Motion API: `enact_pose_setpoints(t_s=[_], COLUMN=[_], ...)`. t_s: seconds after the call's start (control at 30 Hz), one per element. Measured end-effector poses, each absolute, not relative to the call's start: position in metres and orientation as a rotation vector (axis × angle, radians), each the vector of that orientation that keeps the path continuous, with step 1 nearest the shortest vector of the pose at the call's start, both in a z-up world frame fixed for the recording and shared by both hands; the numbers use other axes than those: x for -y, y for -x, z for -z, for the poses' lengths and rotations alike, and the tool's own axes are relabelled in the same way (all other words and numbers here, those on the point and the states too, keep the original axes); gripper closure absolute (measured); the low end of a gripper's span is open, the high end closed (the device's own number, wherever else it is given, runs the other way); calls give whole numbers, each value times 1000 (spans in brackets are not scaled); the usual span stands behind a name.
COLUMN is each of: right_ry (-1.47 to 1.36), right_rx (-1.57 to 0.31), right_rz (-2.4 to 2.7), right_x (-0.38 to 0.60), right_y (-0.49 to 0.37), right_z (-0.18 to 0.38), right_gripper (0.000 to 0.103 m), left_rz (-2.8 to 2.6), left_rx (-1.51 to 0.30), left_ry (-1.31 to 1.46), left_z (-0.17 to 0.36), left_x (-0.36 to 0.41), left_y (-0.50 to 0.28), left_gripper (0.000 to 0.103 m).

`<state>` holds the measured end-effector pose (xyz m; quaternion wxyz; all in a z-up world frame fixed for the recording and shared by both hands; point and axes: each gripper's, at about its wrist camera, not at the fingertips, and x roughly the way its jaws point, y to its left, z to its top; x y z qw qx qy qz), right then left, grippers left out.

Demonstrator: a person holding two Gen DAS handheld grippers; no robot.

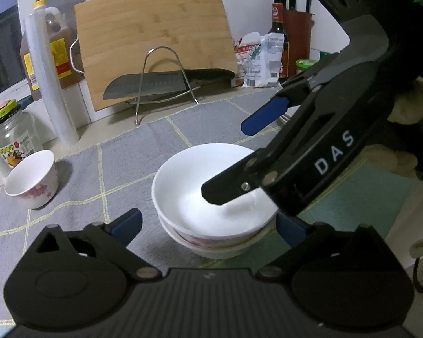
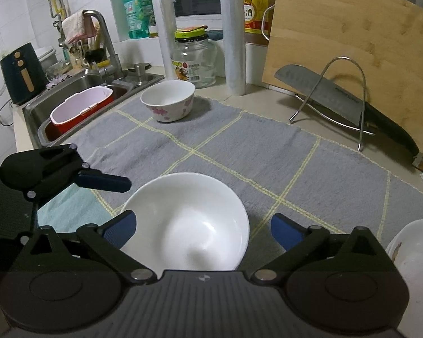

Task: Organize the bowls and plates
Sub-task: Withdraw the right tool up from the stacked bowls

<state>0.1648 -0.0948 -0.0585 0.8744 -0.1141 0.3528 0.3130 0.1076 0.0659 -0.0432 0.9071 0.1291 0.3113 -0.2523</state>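
The white bowl [image 1: 211,194] is glazed, smooth and round, and sits nested in a second bowl [image 1: 208,243] whose outer wall carries a pink floral print; the stack rests near the front of a grey woven mat [image 1: 121,163] crossed by pale yellow grid lines. The interior of the upper bowl is plain and unmarked. The left gripper [image 1: 208,226] has its blue-padded jaws spread wide on either side of the stack, and no pad presses on the rim. The right gripper [image 2: 203,229] likewise stands with its jaws fully apart around the white bowl, without clamping it; in the left wrist view one of its black fingers reaches over the bowl's opening. A third bowl [image 2: 169,101], also with pink flowers, stands well apart at the mat's far corner, near a glass jar [image 2: 194,62] with a yellow-green lid. The mat surface between the stack and that bowl is open. Behind the mat a bamboo cutting board [image 1: 155,42] leans upright, with a cleaver [image 1: 155,83] on a bent wire rack [image 1: 166,79] before it. A steel sink [image 2: 79,95] borders the mat on the side of the flowered bowl.
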Motion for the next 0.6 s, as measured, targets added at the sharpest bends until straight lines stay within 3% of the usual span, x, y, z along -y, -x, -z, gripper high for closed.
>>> enact_pose_setpoints(t_s=[0.6], right_ry=[248], right_rx=[-688], right_rz=[-584], right_x=[65], right_y=[-154], right_z=[42], right_gripper=[0], left_rz=[364], left_rx=[-585], left_ry=[-157], left_z=[32], left_x=[-126], left_y=[-100], left_gripper=[2])
